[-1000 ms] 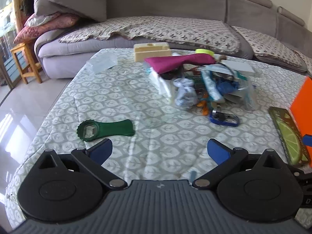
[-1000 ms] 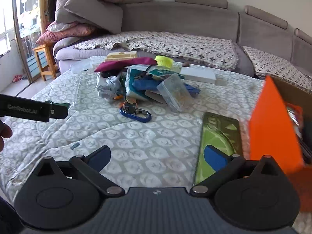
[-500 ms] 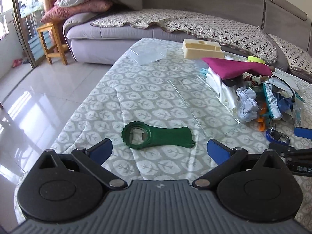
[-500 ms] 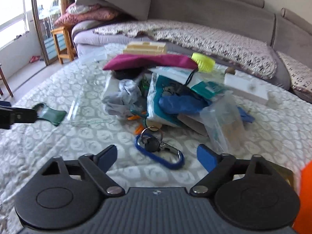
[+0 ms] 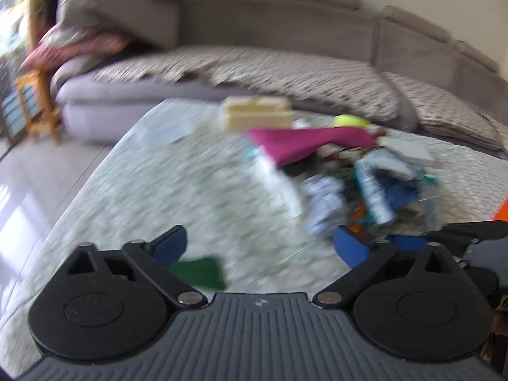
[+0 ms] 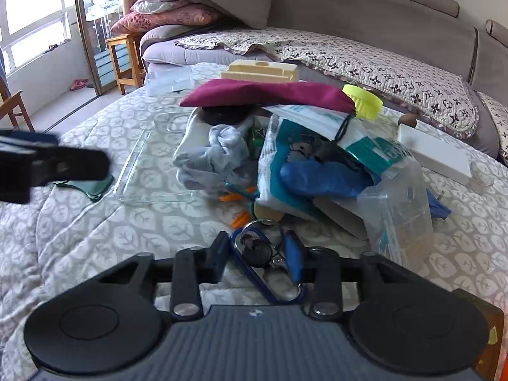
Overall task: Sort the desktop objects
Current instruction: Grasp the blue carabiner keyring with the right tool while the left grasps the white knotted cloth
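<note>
In the right wrist view my right gripper (image 6: 258, 255) is shut on the blue carabiner with keys (image 6: 265, 262), low over the quilted tabletop. Behind it lies a pile: a magenta pouch (image 6: 266, 95), a grey sock (image 6: 219, 152), blue and teal packets (image 6: 320, 171) and a clear bag (image 6: 400, 206). My left gripper (image 5: 260, 247) is open and empty in the blurred left wrist view. A green bottle opener (image 5: 200, 271) lies just below its left finger, partly hidden. The opener's end also shows in the right wrist view (image 6: 92, 189) behind the left gripper.
A clear tray (image 6: 149, 171) lies left of the pile. A cream holder (image 6: 260, 71), yellow cap (image 6: 363, 100) and white box (image 6: 435, 155) sit behind. An orange box edge (image 5: 501, 209) is at the right. A sofa runs along the back.
My right gripper moved forward over the carabiner and closed on it. My left gripper swung right, bringing the bottle opener close under its left finger; its view is blurred with motion.
</note>
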The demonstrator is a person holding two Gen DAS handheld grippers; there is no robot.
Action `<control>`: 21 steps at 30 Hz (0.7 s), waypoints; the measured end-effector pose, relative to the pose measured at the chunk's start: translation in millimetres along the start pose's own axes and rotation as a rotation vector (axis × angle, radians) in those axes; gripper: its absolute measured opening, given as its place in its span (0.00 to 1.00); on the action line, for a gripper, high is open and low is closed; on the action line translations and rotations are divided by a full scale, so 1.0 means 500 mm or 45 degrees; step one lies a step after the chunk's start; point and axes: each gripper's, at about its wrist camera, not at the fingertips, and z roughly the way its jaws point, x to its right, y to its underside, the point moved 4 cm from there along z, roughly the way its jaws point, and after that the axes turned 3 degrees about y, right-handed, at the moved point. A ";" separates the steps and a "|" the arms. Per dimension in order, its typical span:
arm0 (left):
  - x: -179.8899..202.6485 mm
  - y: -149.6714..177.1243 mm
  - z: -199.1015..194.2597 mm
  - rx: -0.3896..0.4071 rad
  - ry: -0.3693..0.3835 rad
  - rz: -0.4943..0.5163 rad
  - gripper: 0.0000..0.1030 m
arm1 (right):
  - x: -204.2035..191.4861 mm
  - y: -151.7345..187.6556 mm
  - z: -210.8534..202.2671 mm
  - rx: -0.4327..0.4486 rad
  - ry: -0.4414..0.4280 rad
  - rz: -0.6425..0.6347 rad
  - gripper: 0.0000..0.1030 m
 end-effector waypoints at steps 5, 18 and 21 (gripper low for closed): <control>0.054 0.007 0.037 0.008 0.116 0.136 0.76 | 0.012 0.008 -0.014 -0.016 -0.008 0.032 0.34; 0.069 0.002 0.102 -0.122 0.207 0.244 0.24 | 0.027 0.010 -0.020 -0.109 -0.010 0.086 0.34; 0.056 -0.003 0.103 -0.193 0.203 0.174 0.15 | 0.032 0.013 -0.027 -0.134 -0.004 0.111 0.33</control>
